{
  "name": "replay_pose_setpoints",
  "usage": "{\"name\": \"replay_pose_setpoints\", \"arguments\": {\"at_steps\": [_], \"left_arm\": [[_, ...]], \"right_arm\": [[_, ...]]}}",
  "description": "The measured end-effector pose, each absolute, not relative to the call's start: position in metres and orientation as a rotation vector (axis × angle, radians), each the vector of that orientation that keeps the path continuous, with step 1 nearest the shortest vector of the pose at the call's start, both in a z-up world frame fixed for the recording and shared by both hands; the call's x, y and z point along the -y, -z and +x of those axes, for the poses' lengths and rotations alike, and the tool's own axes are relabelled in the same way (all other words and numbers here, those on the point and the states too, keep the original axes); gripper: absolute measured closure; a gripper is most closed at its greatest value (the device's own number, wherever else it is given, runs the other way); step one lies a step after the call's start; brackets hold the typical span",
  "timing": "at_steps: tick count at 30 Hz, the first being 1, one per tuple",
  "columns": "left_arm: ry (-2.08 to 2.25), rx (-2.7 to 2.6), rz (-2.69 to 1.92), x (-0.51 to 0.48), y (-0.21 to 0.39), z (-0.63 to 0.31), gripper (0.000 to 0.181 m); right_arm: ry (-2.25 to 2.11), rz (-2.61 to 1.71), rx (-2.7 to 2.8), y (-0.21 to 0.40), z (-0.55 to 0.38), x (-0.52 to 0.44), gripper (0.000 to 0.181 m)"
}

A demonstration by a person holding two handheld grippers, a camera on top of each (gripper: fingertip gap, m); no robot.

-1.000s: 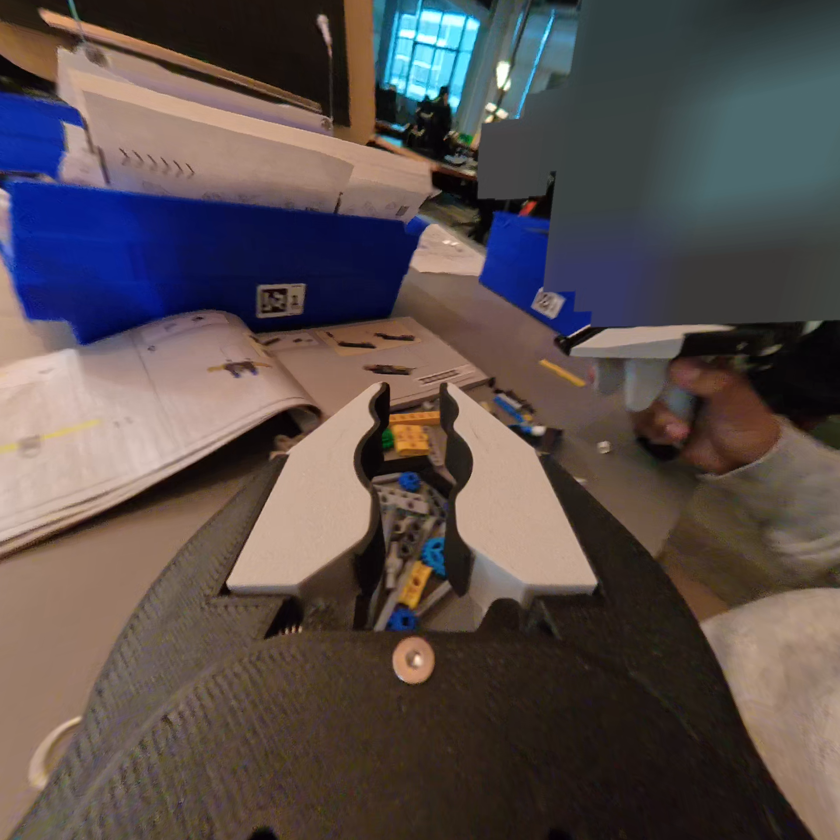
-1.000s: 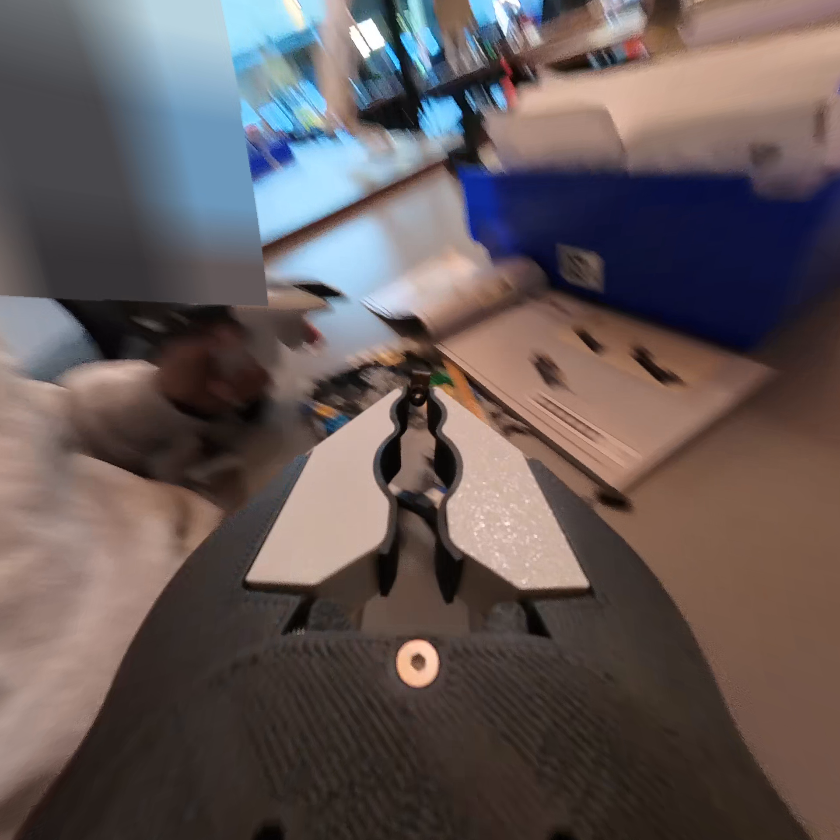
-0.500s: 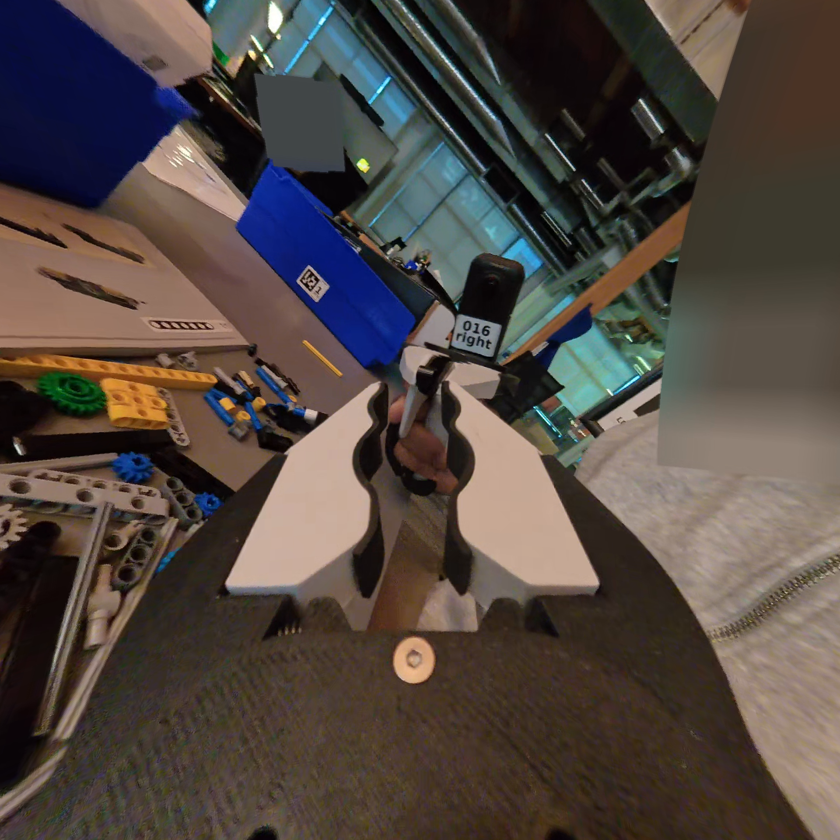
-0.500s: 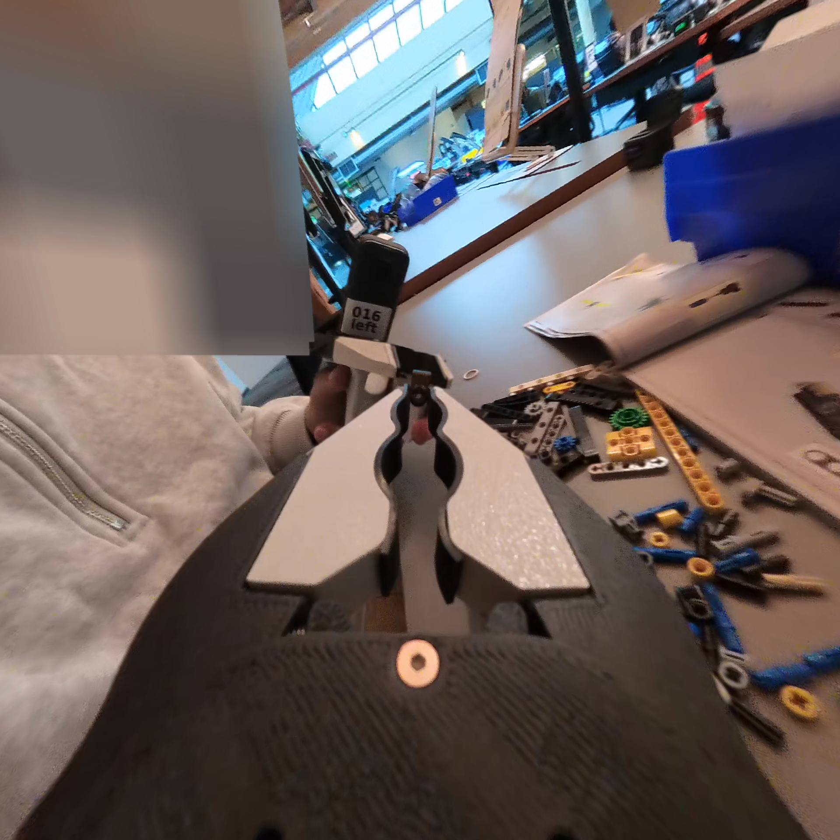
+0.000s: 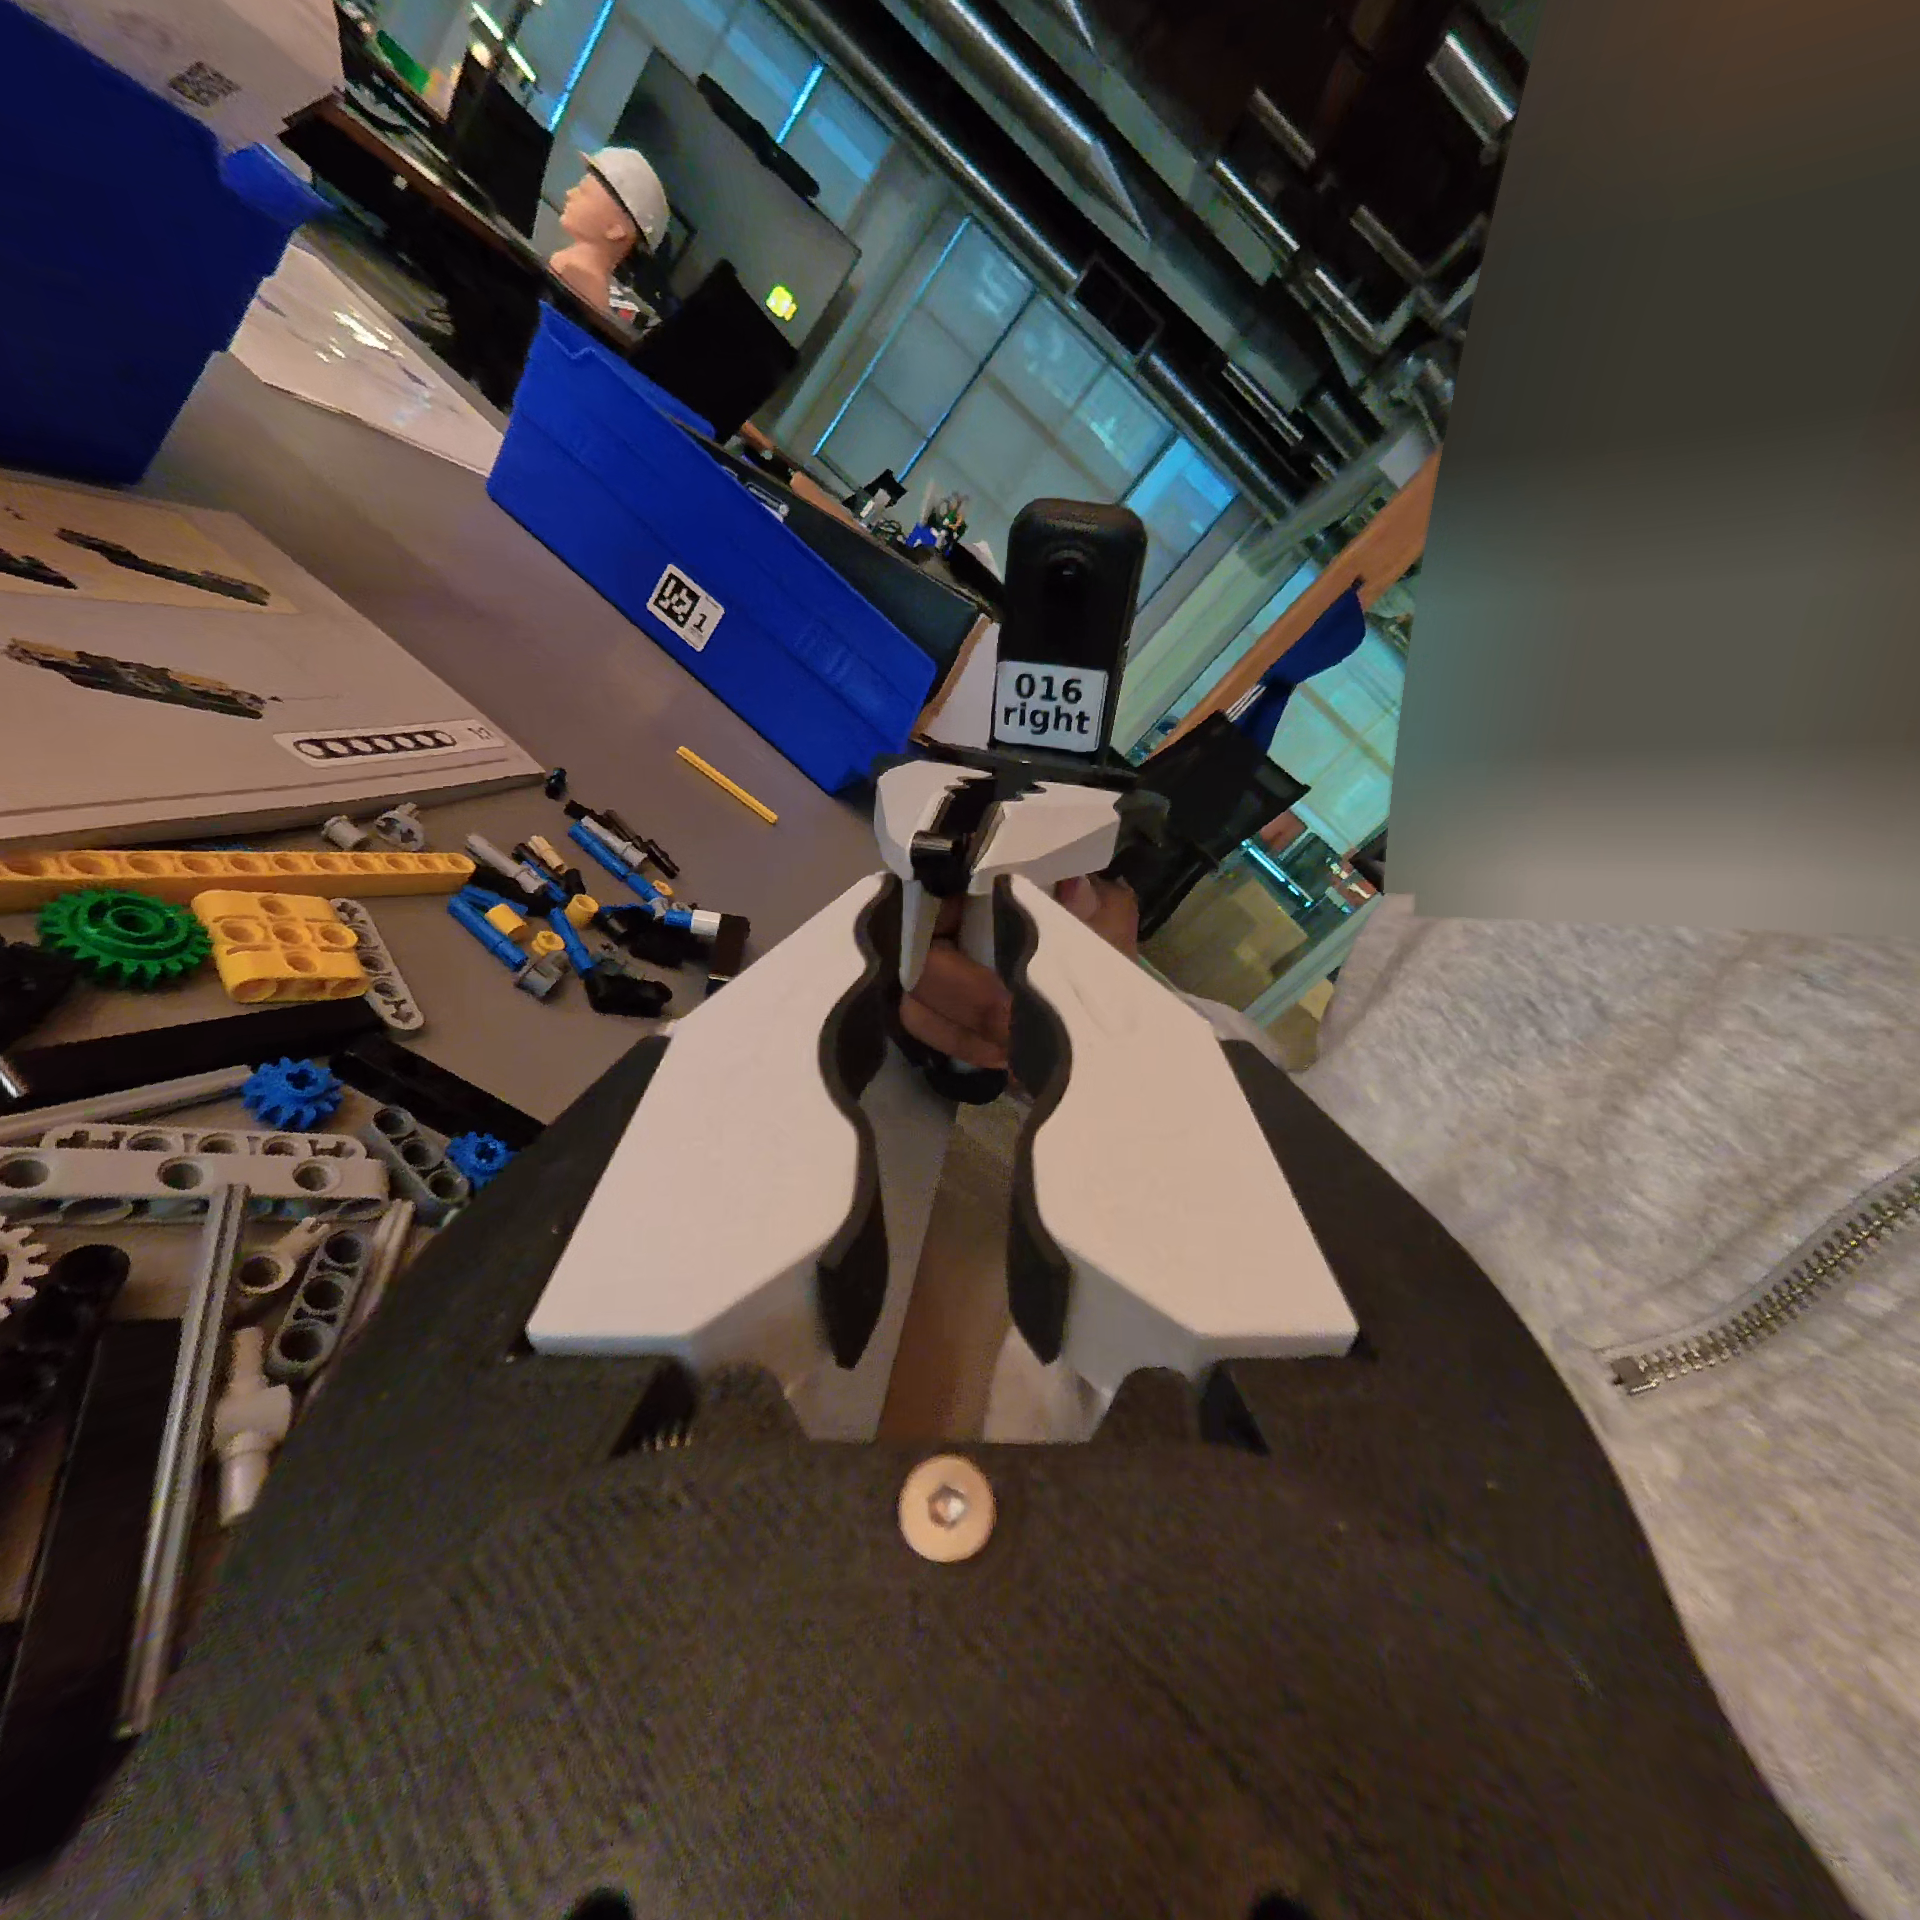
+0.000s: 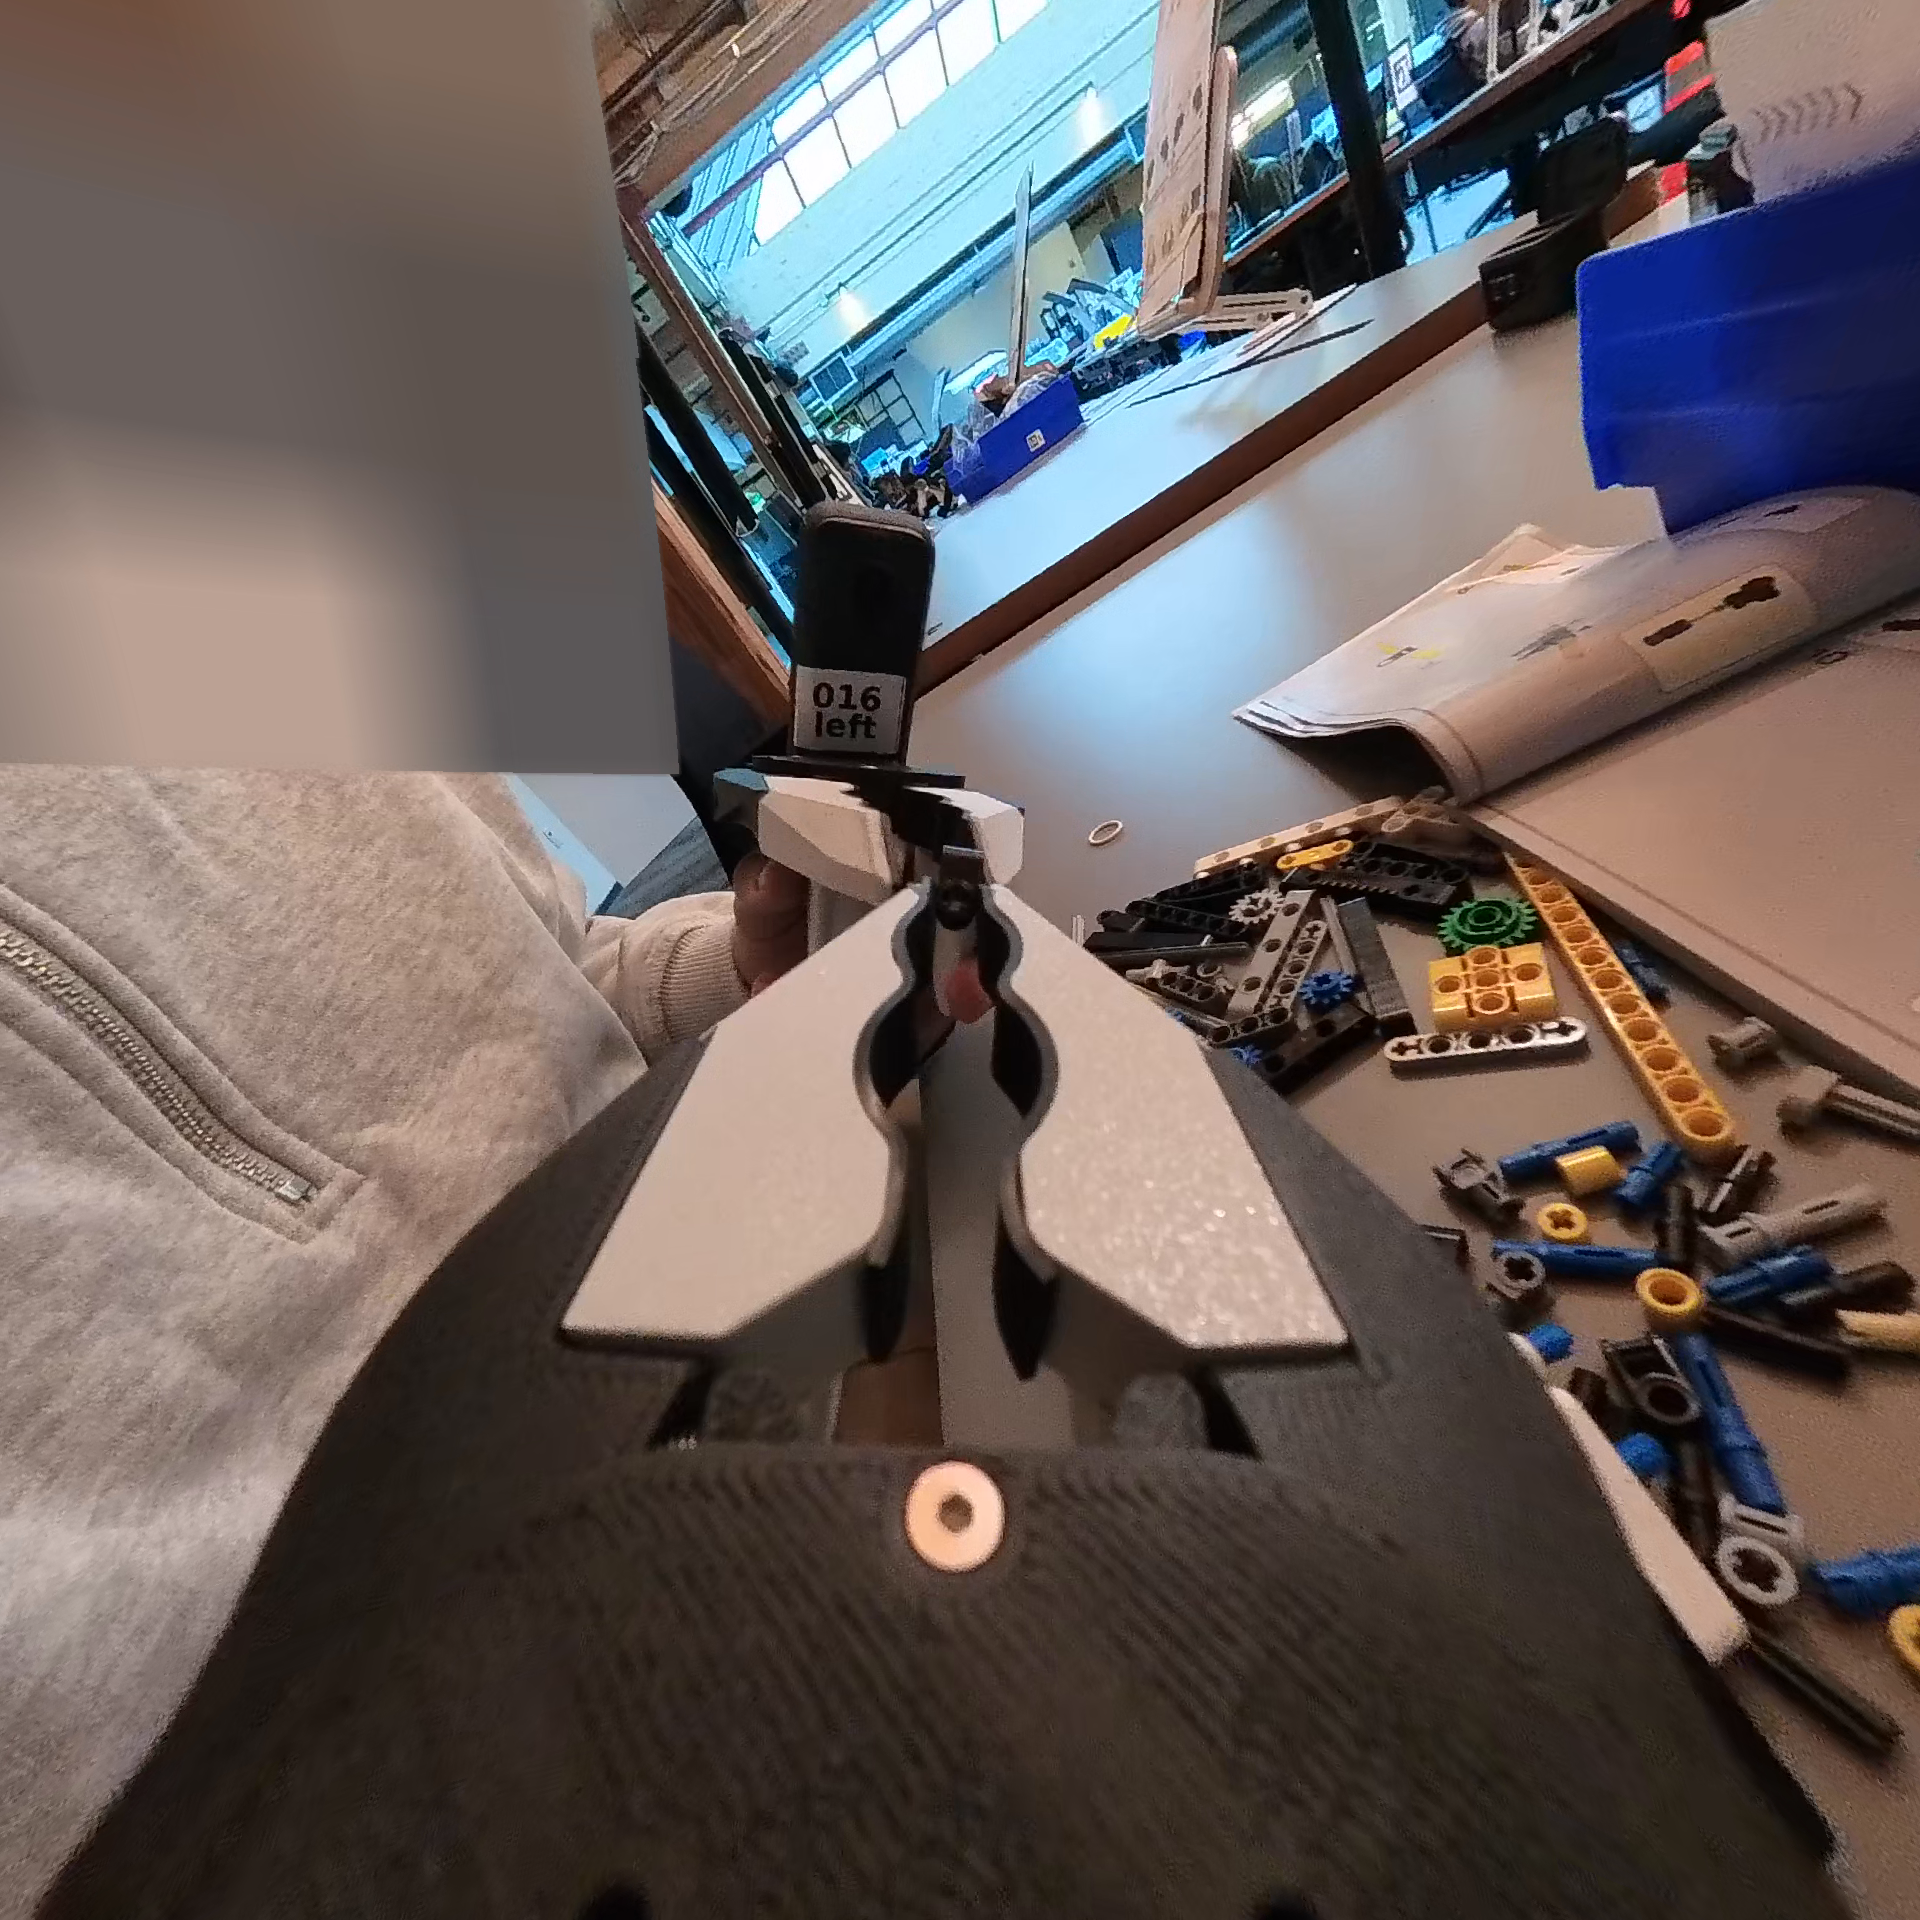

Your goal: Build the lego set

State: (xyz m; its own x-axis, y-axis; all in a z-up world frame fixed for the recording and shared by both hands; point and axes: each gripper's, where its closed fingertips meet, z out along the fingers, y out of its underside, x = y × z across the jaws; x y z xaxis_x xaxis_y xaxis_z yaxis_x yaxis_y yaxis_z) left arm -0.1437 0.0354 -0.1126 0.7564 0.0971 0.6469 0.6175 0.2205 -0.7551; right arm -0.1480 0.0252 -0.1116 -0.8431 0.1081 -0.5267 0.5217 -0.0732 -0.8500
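My right gripper [image 6: 951, 899] is shut on a small black lego pin [image 6: 951, 906] at its fingertips. It also shows in the left wrist view [image 5: 977, 831], with the pin [image 5: 932, 847] sticking out toward me. My left gripper [image 5: 943, 894] is open a little and empty. It faces the right gripper tip to tip above the table's near edge, and it shows in the right wrist view [image 6: 883, 821]. Loose parts lie on the grey table [image 5: 582, 665]: a long yellow beam [image 5: 239, 871], a green gear [image 5: 123, 935], a yellow block [image 5: 278, 943] and several blue pins [image 6: 1621, 1247].
An open instruction booklet [image 5: 208, 675] lies behind the parts. Blue bins [image 5: 707, 603] stand farther back on the table. A thin yellow axle [image 5: 725, 784] lies apart from the pile. The person's grey zip sweatshirt [image 5: 1662, 1195] is close beside both grippers.
Both grippers swung up from the parts pile and turned to face each other. The right one kept the black pin. In the last half second they barely moved.
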Motion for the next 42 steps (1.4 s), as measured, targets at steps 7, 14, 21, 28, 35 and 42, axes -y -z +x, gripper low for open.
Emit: {"name": "replay_pose_setpoints", "arguments": {"at_steps": [7,14,21,28,35,42], "left_arm": [[0.398,0.695,-1.323,-0.032,0.118,-0.150,0.165],[0.393,0.703,-1.340,-0.031,0.121,-0.152,0.163],[0.404,0.724,-1.339,-0.031,0.124,-0.155,0.157],[0.335,0.752,-1.310,-0.023,0.122,-0.164,0.162],[0.309,0.721,-1.341,-0.025,0.122,-0.161,0.162],[0.314,0.726,-1.332,-0.024,0.122,-0.163,0.161]], "right_arm": [[1.965,0.647,-1.945,0.119,-0.146,-0.021,0.176],[1.944,0.652,-1.942,0.124,-0.146,-0.020,0.176],[1.945,0.659,-1.948,0.125,-0.147,-0.020,0.177],[1.964,0.674,-1.922,0.122,-0.149,-0.024,0.177],[1.973,0.693,-1.913,0.122,-0.152,-0.028,0.177],[1.965,0.699,-1.940,0.124,-0.151,-0.028,0.177]]}}
